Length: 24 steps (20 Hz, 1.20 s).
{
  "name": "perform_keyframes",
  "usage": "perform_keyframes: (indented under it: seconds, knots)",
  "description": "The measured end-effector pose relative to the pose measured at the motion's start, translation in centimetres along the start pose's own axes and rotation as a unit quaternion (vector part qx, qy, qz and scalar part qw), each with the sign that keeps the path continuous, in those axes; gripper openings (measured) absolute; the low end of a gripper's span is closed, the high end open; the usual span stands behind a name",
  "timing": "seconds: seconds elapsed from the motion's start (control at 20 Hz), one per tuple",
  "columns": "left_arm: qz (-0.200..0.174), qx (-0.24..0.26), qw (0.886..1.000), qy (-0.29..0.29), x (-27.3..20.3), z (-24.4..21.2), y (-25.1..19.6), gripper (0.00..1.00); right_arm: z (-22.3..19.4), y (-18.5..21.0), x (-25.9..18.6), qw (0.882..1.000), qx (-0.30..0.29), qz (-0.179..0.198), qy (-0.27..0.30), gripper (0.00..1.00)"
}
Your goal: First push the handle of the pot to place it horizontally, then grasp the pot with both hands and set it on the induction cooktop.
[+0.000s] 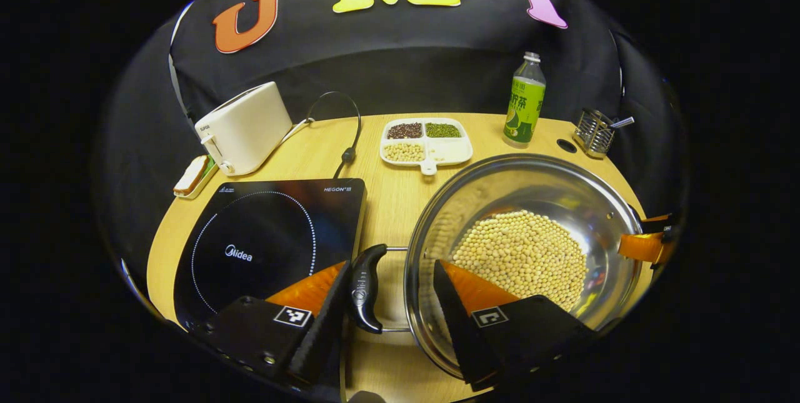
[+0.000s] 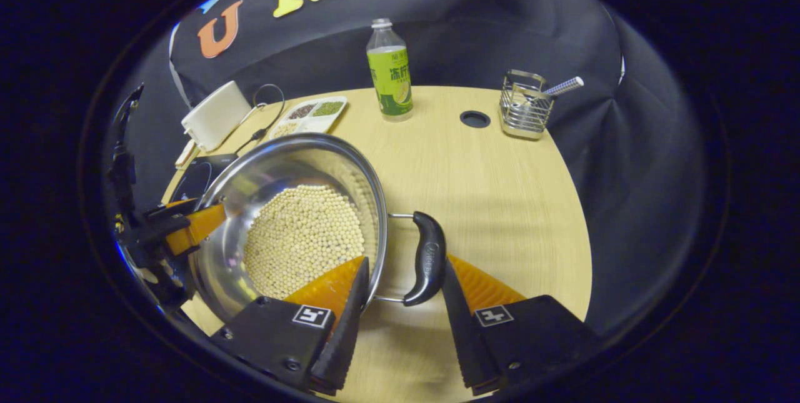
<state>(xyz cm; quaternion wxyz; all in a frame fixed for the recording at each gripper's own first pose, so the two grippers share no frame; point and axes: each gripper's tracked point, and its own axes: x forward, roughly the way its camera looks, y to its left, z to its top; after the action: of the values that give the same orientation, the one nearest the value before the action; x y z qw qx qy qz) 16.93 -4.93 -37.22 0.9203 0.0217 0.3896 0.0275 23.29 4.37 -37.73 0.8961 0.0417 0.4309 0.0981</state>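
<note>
Straddling pot [image 1: 525, 247] handles, both grippers, seemingly unclamped | cooktop [image 1: 269, 247] adjacent | bottle [image 2: 389, 72] behind

A wooden table [image 2: 500, 203] is seen, on which a cooktop [image 1: 269, 247], pot [image 1: 525, 253], toaster [image 1: 245, 128], tray [image 1: 426, 140], bottle [image 2: 389, 72] and rack [image 2: 525, 105] are set.

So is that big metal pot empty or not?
Not empty: the pot holds a layer of pale beans covering its bottom, well below the rim.
</note>
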Motion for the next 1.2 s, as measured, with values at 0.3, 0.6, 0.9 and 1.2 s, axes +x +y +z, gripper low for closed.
perform_keyframes:
  seconds: [0.3, 0.6, 0.9, 1.2]
  knots:
    - [0.000, -0.025, 0.999, 0.032, 0.2, 0.2, 0.0, 0.65, 0.3, 0.1, -0.1, 1.000, 0.006, 0.000, -0.005, 0.55]
    - [-0.018, -0.027, 0.999, 0.020, -0.4, 0.8, 0.3, 0.63, 0.6, 0.6, -1.8, 1.000, 0.008, -0.014, -0.018, 0.53]
    - [-0.036, -0.003, 0.999, 0.002, -1.9, 2.9, 1.8, 0.63, 0.7, 2.5, -4.4, 0.999, 0.024, -0.027, -0.030, 0.53]
    - [-0.048, 0.004, 0.999, -0.013, -3.6, 4.4, 4.5, 0.63, 1.1, 5.5, -6.6, 0.998, 0.031, -0.035, -0.047, 0.53]
